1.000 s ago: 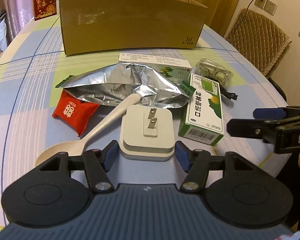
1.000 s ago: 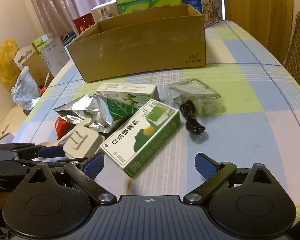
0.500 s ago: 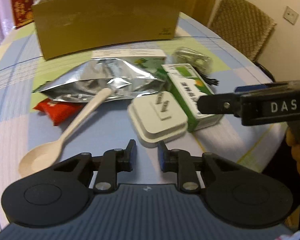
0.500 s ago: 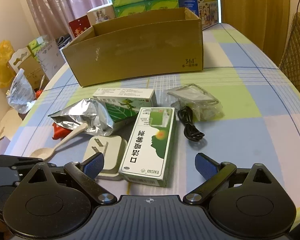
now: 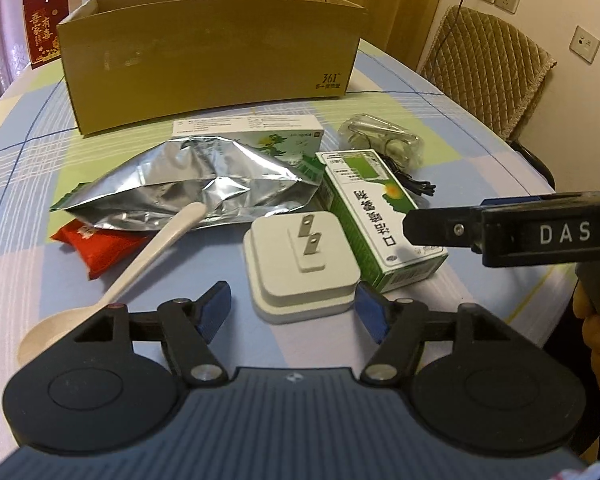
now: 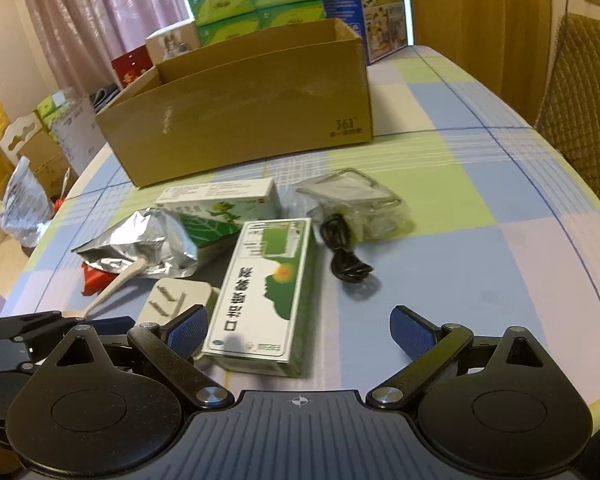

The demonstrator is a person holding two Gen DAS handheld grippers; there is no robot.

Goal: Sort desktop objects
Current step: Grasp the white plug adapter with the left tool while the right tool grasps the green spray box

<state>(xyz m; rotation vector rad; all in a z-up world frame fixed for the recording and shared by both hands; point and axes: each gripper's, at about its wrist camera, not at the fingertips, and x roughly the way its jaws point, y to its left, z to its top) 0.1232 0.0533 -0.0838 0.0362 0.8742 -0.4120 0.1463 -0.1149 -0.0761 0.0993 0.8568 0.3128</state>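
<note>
Taking the white plug adapter [image 5: 302,262] as the landmark, it lies prongs-up on the checked counter [image 5: 28,264], close in front of the left hand-held gripper [image 5: 294,308]. That gripper's blue pads are spread wide; the right pad sits at the adapter's near right corner, the left pad stands clear of it, and nothing is clamped.

To the adapter's left lies a cream spoon [image 5: 112,284], its handle tip resting on a crumpled silver foil pouch [image 5: 192,184] just beyond. A red packet [image 5: 100,242] pokes out from under the pouch, further left. Behind the pouch is a white-and-green box with a lizard print [image 5: 260,130], and well beyond that stands an open cardboard box [image 5: 208,60].

Touching the adapter's right side is a green-and-white medicine box [image 5: 374,216]. Beyond it lie a coiled black cable [image 6: 346,256] and a clear plastic bag [image 6: 360,204].

The right hand-held gripper [image 6: 300,330] hovers over the near end of the medicine box, fingers released wide and empty. From the left wrist view it enters from the right, a hand [image 5: 598,320] on its grip.
</note>
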